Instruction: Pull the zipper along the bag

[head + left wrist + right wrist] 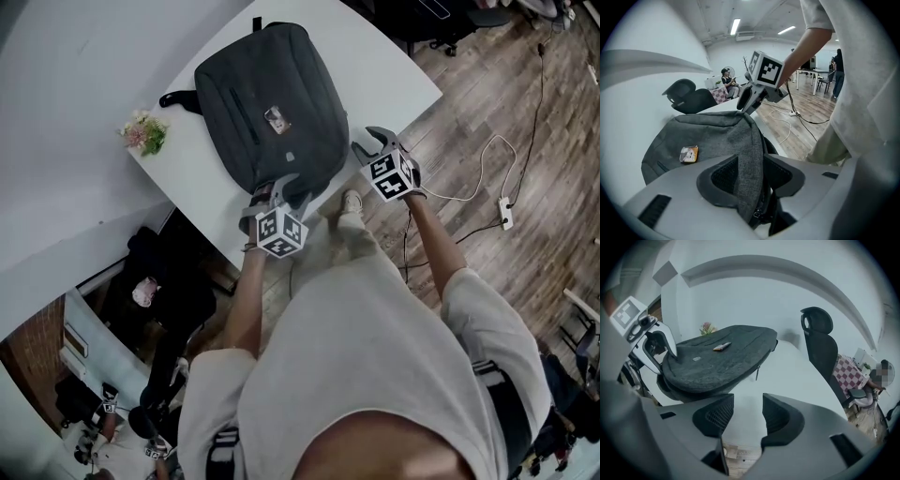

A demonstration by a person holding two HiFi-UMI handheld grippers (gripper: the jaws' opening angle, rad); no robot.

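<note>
A dark grey backpack (272, 103) lies flat on the white table (375, 56). My left gripper (279, 192) is at the bag's near edge. In the left gripper view a fold of the bag's fabric (749, 154) stands between the parted jaws of this gripper (751, 173), with a zipper slider (758, 211) low in the gap; I see no squeeze on the fabric. My right gripper (372, 142) is at the bag's right side, open over bare table with nothing in it (747, 413). A zipper pull (757, 372) hangs from the bag's side (722, 357).
A small bunch of flowers (143, 132) sits on the table's left corner. The table's near edge runs just under both grippers. A black office chair (820, 343) stands beyond the table. Cables and a power strip (506, 211) lie on the wooden floor at the right.
</note>
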